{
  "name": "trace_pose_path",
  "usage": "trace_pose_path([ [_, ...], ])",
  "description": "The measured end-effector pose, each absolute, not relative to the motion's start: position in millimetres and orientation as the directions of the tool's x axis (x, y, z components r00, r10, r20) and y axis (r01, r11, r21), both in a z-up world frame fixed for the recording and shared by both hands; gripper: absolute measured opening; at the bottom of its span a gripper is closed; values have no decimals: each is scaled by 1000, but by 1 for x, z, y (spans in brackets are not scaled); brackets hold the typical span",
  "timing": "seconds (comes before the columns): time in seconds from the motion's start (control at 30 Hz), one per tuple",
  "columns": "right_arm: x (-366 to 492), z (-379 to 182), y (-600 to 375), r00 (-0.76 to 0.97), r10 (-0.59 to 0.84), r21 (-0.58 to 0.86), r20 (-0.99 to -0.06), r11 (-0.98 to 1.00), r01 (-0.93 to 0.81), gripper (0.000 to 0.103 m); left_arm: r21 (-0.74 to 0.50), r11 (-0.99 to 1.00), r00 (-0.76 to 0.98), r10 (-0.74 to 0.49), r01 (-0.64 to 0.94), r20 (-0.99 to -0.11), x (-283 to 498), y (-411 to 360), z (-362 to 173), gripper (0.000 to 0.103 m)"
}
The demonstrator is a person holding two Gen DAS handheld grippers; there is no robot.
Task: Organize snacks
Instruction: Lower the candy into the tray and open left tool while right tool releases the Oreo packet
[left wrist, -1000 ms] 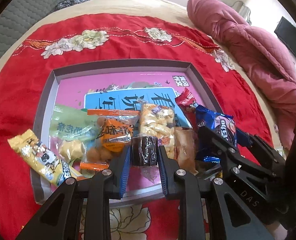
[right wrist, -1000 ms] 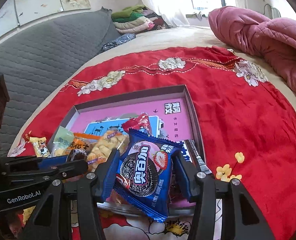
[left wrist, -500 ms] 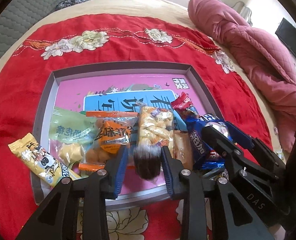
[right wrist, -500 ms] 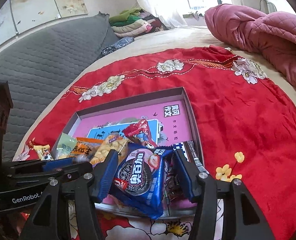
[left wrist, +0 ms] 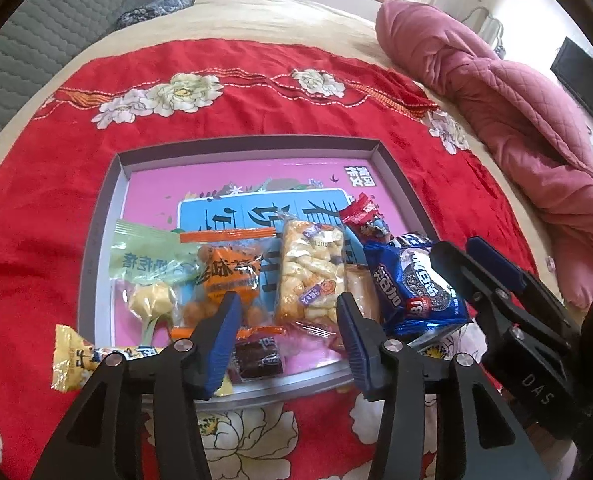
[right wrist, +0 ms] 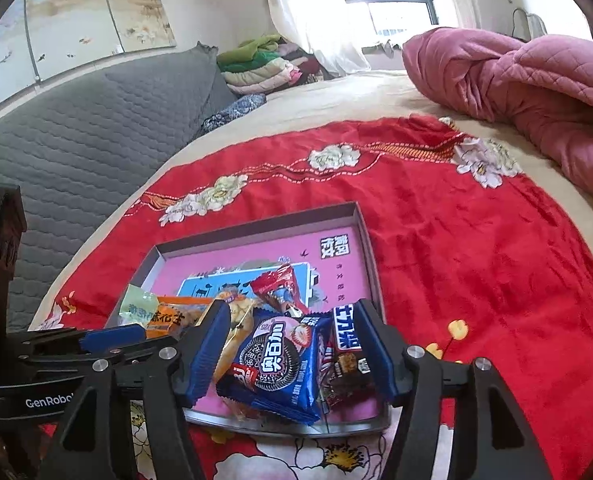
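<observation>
Both grippers hover apart, jaws just opened: left gripper (left wrist: 286,328) over small dark brown wrapped sweet (left wrist: 257,357) at frame bottom, right gripper (right wrist: 292,354) around blue foil cookie packet (right wrist: 278,366). Neither pad presses. We judge packet, overhanging near rim of shallow grey cardboard tray (right wrist: 256,227), could slide onto red floral cloth (right wrist: 476,248).

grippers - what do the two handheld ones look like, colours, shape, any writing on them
Both are matte black plastic with two long angular fingers, blue ribbed pads on the inner faces and silver screw heads at the joints. The left gripper shows white "GenRobo" lettering on its body in the right wrist view; the right gripper shows "DAS" in the left wrist view. No cables, sleeves or hands are visible.
</observation>
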State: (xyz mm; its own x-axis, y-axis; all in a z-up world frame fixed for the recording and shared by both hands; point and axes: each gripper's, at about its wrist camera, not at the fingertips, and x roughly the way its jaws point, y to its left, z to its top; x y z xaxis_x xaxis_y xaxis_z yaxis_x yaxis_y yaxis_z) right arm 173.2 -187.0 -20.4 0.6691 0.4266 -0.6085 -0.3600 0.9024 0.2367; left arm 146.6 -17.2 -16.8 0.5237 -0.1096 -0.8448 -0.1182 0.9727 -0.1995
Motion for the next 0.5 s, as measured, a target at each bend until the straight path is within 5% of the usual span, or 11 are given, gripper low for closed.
trace_pose_path([
  [0.37, 133, 9, -198, 726, 416, 195, -548, 907, -372, 75, -199, 968, 560, -82, -150, -824, 112, -12, 3, 60],
  [0.5, 117, 15, -198, 725, 422, 215, -544, 905, -366, 84, -173, 972, 562, -54, -161, -825, 92, -13, 7, 74],
])
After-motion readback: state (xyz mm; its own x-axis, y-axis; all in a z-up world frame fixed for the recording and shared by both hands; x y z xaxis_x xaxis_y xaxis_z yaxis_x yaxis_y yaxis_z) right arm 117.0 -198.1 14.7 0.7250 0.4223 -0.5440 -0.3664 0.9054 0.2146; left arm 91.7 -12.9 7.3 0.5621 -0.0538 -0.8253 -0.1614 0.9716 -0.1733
